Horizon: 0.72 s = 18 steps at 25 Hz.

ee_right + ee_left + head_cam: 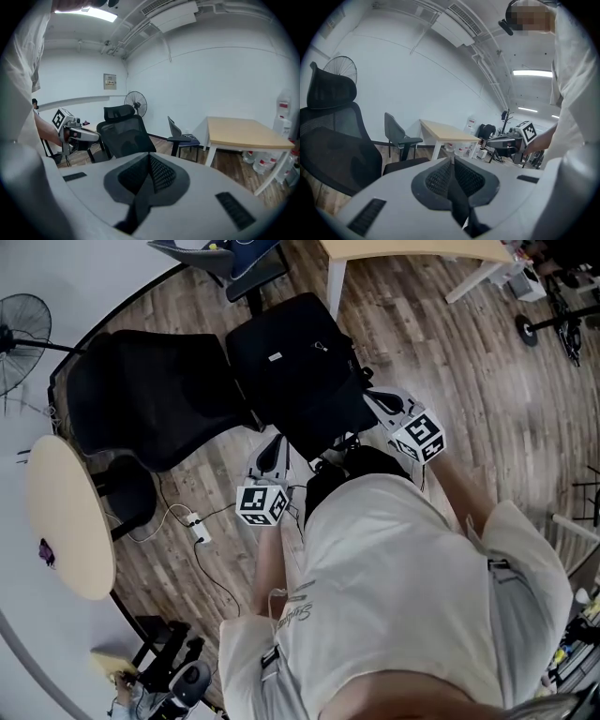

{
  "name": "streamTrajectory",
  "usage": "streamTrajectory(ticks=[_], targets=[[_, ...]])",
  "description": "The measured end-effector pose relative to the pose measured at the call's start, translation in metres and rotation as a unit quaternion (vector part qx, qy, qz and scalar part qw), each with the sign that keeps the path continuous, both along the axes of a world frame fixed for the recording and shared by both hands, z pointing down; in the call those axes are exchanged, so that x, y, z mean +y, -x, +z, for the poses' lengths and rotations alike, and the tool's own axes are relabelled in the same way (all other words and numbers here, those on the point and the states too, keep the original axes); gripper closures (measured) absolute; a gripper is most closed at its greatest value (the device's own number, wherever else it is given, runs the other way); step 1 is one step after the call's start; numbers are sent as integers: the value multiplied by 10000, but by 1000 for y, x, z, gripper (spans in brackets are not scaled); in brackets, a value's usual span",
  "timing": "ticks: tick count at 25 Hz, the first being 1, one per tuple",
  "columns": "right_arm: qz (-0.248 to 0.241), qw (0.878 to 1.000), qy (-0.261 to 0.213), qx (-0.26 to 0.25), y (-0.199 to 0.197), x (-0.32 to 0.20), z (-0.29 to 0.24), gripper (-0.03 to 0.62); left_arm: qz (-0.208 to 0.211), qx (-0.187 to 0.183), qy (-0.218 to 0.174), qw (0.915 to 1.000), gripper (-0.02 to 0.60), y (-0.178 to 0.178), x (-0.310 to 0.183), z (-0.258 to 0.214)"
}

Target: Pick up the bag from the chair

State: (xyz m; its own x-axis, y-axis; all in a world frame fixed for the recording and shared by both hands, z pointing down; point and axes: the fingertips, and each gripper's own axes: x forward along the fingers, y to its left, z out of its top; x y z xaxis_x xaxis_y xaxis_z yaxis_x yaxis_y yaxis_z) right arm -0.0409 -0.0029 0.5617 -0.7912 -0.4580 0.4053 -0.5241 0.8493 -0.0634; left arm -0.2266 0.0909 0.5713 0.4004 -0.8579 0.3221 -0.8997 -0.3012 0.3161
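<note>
Bag (300, 362): black, lying flat on the chair (150, 399) seat, upper centre of the head view.
Long axis: slants from the top down toward the lower right.
Writing: a white tag (276, 357) on the bag, too small to read.
Left gripper (272, 454): jaws pressed together, empty, just below the bag.
Right gripper (372, 397): pressed together, empty, at the bag's lower right edge.

The bag (300, 362) is laid on the seat of the office chair (150, 409), right of its backrest in the head view; a fan (23, 324) is placed beyond the chair's left; a power strip (197, 529) is laid on the floor (450, 381) between chair and round counter (66, 512).
</note>
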Motion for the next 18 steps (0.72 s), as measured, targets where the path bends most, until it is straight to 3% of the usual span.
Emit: streamTrajectory(ticks=[10, 12, 16, 18], targets=[[30, 9967, 795, 188, -33, 26, 64, 597, 444, 203, 834, 9953, 552, -37, 23, 51], [-78, 9948, 986, 221, -38, 28, 77, 540, 472, 281, 944, 9940, 552, -42, 27, 60], [-270, 9922, 1130, 445, -44, 34, 102, 528, 536, 367, 1199, 9907, 551, -44, 36, 79], [-421, 9893, 1268, 580, -46, 38, 117, 499, 498, 503, 1403, 9876, 472, -42, 42, 92]])
